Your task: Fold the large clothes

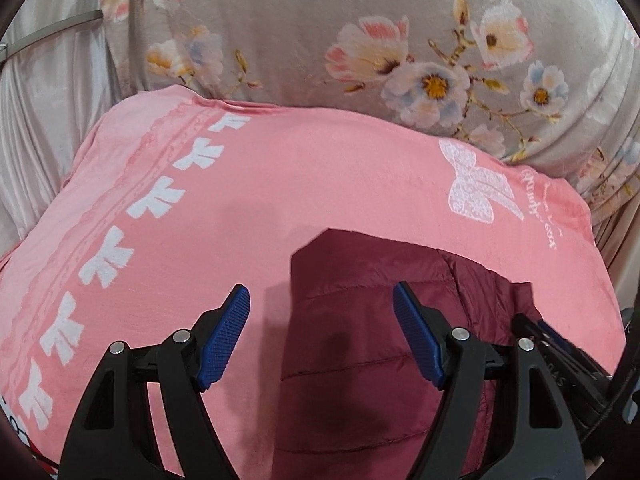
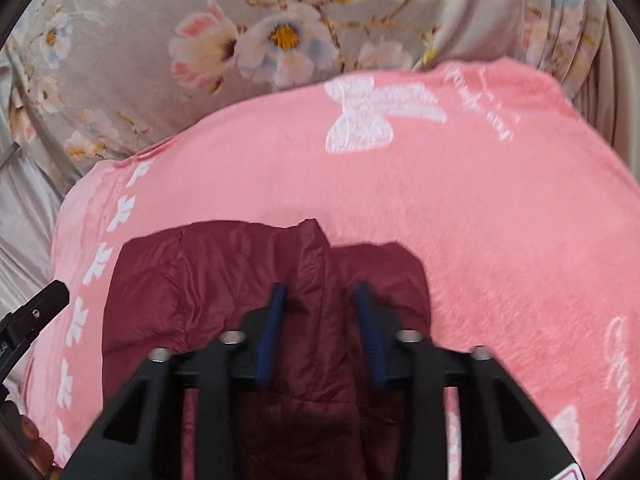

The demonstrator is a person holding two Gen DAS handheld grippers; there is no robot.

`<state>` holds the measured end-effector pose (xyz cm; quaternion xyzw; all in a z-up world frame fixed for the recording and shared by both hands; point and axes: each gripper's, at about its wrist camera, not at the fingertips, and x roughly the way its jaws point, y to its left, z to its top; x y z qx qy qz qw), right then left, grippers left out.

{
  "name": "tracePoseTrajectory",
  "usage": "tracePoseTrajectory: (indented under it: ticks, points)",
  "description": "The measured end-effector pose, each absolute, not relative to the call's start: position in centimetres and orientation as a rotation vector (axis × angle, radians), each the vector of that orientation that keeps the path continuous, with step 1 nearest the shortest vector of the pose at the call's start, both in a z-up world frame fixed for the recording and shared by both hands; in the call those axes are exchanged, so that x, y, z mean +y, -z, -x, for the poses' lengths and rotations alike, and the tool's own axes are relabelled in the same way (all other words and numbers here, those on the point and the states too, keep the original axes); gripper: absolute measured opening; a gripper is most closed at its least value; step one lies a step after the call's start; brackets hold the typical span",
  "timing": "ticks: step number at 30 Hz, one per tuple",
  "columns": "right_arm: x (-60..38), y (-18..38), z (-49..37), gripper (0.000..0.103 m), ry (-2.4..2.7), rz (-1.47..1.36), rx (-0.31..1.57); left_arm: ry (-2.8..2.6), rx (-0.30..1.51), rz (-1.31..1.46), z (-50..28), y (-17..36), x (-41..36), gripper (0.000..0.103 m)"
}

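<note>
A: Where is the garment?

B: The dark red quilted puffer jacket (image 1: 360, 340) lies folded into a compact block on a pink fleece blanket (image 1: 248, 208) printed with white bows. The blanket is spread over a bed with a grey flower-print cover (image 1: 300, 40).

A: And the left gripper (image 1: 322, 334)?

B: Spread wide, nothing between its blue ribbed pads (image 1: 224, 336). It hangs above the jacket's left edge: one pad is over the pink blanket, the other over the red fabric. Whether it touches the cloth, I cannot tell.

A: The right gripper (image 2: 322, 334)?

B: Its blue pads (image 2: 270, 336) stand narrowly apart on either side of a raised ridge of the jacket (image 2: 256, 280). The picture is blurred, so I cannot tell whether they pinch the fabric.

A: Are the two near each other?

B: Yes. The right gripper's black frame (image 1: 560, 344) shows at the jacket's right edge in the left wrist view.
</note>
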<state>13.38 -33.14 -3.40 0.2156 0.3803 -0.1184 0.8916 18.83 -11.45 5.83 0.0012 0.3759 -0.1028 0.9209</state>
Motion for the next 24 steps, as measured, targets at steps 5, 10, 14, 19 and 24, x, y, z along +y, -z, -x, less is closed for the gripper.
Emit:
tracePoseTrajectory:
  ticks: [5, 10, 14, 19, 24]
  points:
    - [-33.4, 1.9, -11.1, 0.002, 0.325, -0.403, 0.698, 0.228, 0.802, -0.03, -19.5, -4.5, -13.3, 0.071]
    - [-34.9, 1.7, -10.3, 0.002, 0.369, -0.41, 0.686, 0.28, 0.818, -0.031, -19.9, -4.0, -16.4, 0.072]
    - [-36.1, 3.5, -9.6, 0.002, 0.427, -0.399, 0.709, 0.292, 0.84, -0.073, -20.7, -2.5, -19.5, 0.072]
    - [-36.9, 5.6, -9.4, 0.002, 0.425, -0.407, 0.733, 0.268, 0.874, -0.118, -21.6, 0.5, -22.0, 0.072]
    - [-36.5, 6.9, -10.0, 0.003, 0.407, -0.391, 0.744, 0.241, 0.868, -0.116, -22.0, 2.8, -22.1, 0.075]
